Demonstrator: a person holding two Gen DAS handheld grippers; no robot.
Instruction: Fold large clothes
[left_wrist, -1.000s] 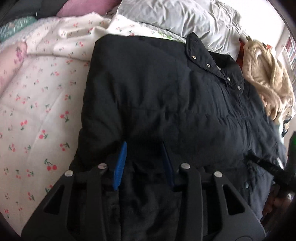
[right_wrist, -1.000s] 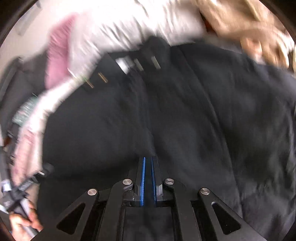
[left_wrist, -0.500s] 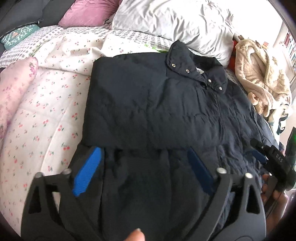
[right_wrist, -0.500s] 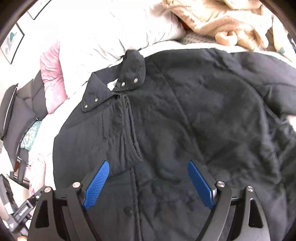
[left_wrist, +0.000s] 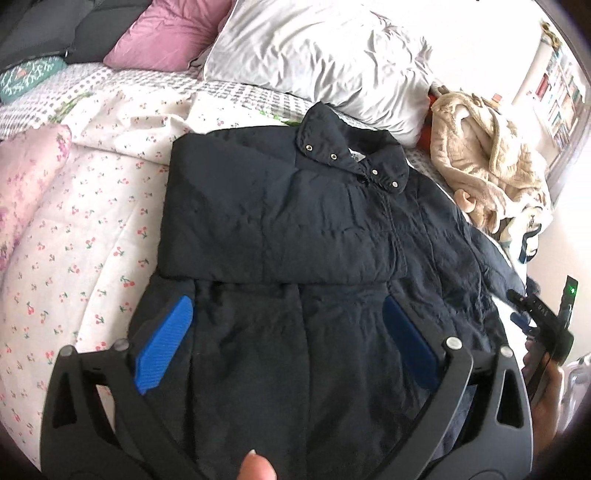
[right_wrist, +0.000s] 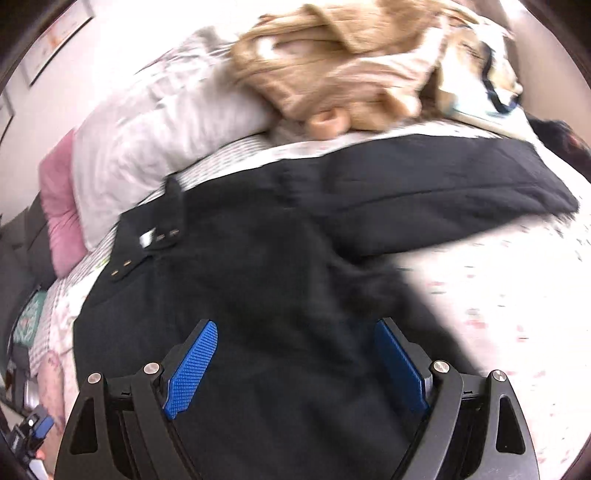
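Jacket (left_wrist: 295, 221), dark quilted, snap collar, cherry-print bedspread (left_wrist: 92, 229), both grippers' fingers (left_wrist: 164, 345) apart, empty.

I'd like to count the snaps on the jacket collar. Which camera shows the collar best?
The left wrist view: the collar is sharp there, with four metal snaps clear. The right wrist view shows the collar too, but smeared by motion blur, smaller and off to the side.

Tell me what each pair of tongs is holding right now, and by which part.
Nothing. The left tongs and right tongs both stand open above the jacket, gripping no part of it.
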